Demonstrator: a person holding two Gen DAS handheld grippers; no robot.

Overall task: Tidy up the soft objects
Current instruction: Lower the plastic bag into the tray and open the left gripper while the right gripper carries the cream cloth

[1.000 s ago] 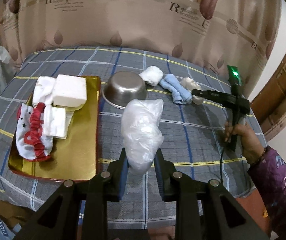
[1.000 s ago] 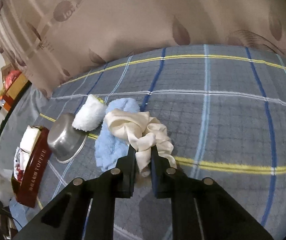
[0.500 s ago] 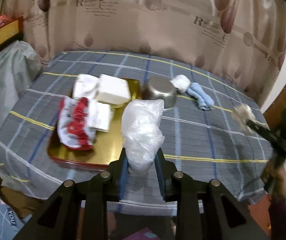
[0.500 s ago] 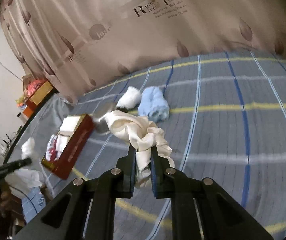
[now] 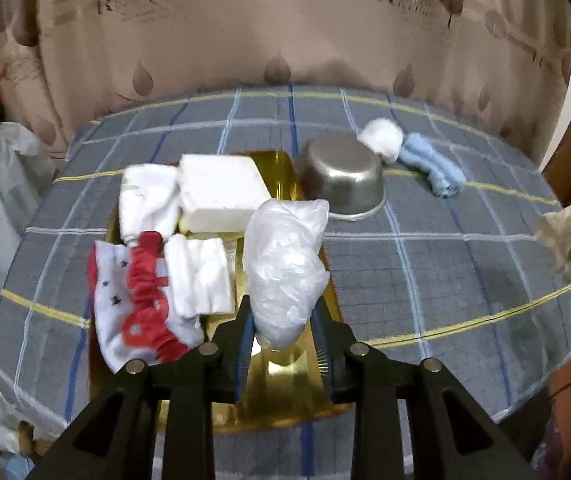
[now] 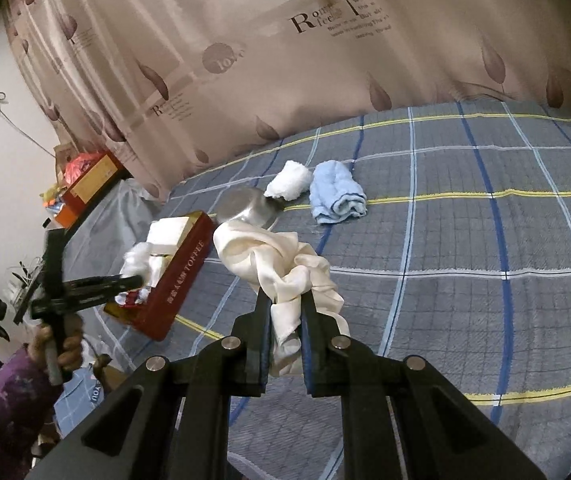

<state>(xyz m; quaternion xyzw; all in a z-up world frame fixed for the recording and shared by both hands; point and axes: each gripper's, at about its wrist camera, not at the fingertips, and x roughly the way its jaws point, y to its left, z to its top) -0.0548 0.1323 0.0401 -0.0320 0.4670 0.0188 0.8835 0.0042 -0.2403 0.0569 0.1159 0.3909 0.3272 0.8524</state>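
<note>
While the left gripper (image 5: pixel 283 320), fingers just opening, holds a plastic bag (image 5: pixel 285 264), the right gripper (image 6: pixel 285 312) clamps a cream cloth (image 6: pixel 273 260).

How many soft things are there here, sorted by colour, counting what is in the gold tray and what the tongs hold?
White: 4, a cloth, a foam block, a folded cloth, a roll
Red and white: 1, a printed cloth
Light blue: 1, a towel
Cream: 1, a satin cloth
Clear: 1, a plastic bag
Total: 8

One gold tray (image 5: pixel 281 376), one steel bowl (image 5: pixel 341 178), seven soft bundles
</note>
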